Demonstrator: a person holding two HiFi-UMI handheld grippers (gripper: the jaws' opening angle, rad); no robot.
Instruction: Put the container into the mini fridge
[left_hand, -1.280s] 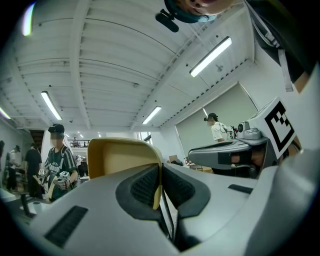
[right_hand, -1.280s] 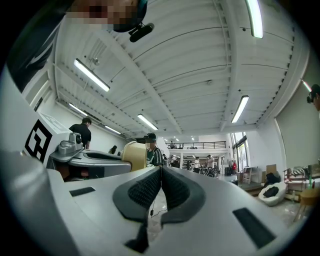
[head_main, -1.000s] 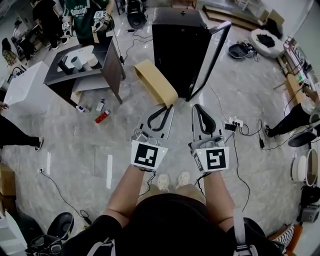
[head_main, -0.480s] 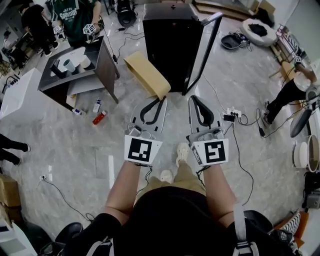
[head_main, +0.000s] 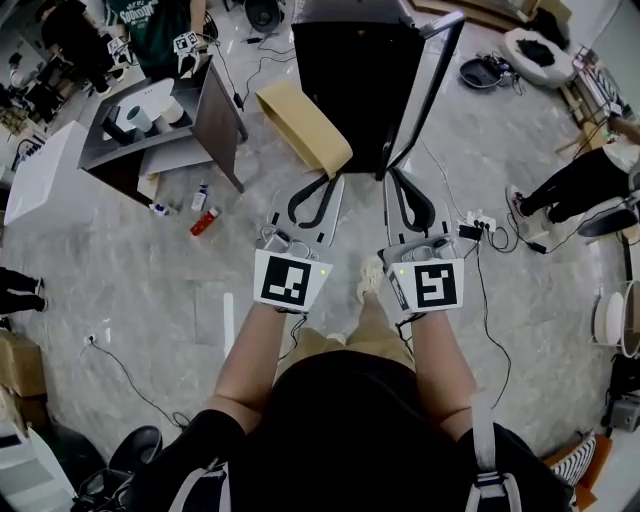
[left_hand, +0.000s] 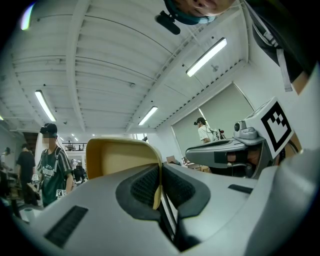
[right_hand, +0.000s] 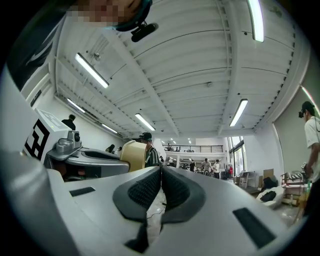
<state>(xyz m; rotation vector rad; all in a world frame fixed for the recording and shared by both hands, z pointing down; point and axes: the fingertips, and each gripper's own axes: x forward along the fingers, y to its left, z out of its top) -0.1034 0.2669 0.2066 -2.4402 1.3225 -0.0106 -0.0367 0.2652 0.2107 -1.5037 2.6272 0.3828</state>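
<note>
Holding the tan container (head_main: 303, 125) by its rim in front of the black mini fridge (head_main: 360, 80).
Our left claw (left_hand: 160, 187) is clamped on the thin edge of the container, which we carry above the floor (head_main: 150, 290), just short of the fridge; the fridge door (head_main: 425, 90) stands open. Our right claw (right_hand: 161, 187) sits beside the left one, jaws pressed together with nothing between them.
</note>
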